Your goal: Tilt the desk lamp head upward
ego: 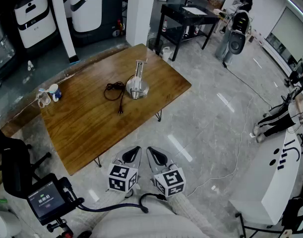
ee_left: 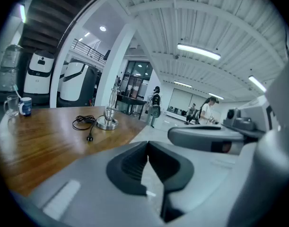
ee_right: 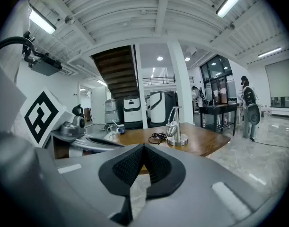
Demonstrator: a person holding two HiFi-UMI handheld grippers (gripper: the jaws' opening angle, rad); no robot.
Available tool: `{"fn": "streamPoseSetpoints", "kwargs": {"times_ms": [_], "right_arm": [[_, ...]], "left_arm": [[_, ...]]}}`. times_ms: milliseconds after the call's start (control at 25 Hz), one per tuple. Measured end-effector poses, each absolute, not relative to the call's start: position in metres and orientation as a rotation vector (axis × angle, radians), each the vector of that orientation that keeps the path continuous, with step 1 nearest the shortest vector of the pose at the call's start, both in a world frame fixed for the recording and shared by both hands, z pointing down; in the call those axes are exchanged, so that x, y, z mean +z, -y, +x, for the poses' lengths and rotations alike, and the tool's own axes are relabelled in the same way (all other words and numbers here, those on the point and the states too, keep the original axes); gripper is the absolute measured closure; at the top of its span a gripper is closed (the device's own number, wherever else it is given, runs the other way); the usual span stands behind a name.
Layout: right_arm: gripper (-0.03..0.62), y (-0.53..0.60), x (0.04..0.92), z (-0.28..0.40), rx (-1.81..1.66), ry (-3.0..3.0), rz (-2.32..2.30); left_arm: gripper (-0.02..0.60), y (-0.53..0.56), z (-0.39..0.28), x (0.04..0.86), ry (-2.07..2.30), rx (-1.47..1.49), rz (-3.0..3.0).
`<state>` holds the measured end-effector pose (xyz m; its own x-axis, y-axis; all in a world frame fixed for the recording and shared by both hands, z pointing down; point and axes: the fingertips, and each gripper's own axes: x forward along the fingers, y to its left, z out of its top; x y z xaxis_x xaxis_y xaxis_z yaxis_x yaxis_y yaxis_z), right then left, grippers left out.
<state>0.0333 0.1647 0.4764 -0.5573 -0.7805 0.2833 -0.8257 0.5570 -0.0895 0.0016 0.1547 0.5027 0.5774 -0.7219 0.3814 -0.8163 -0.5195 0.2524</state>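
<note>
Hovering off the table [ego: 87,128] — left tool [ee_left: 147,145] and right tool [ee_right: 143,148] pressed together — desk lamp [ego: 137,87] well apart.

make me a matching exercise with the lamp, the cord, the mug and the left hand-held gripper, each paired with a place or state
Things:
1. desk lamp
2. black cord
3. blue mug
4. left hand-held gripper

Places or states:
a. coiled, lying flat on the table
b. shut and empty, held off the table
c. silver, upright on a round base
d. near the table's edge, beside a clear glass

Pairs: 1-c, 2-a, 3-d, 4-b
</note>
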Motion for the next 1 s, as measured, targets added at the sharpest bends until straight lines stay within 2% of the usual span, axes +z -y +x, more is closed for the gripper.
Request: {"fn": "streamPoseSetpoints", "kwargs": {"times_ms": [320, 800, 1000], "right_arm": [[0.595, -0.114, 0.473, 0.044, 0.297, 2.578, 1.370], [0.595, 0.036, 0.460, 0.030, 0.217, 2.565, 1.442], [0.595, 0.080, 0.451, 0.031, 0.136, 2.542, 1.440]], "left_arm": [[0.574, -0.100, 0.006, 0.495, 1.257, 0.294, 2.433], [0.574, 0.061, -0.040, 0.486, 1.286, 0.230, 2.426], [0.574, 0.126, -0.068, 0.493, 1.321, 0.295, 2.448]]}}
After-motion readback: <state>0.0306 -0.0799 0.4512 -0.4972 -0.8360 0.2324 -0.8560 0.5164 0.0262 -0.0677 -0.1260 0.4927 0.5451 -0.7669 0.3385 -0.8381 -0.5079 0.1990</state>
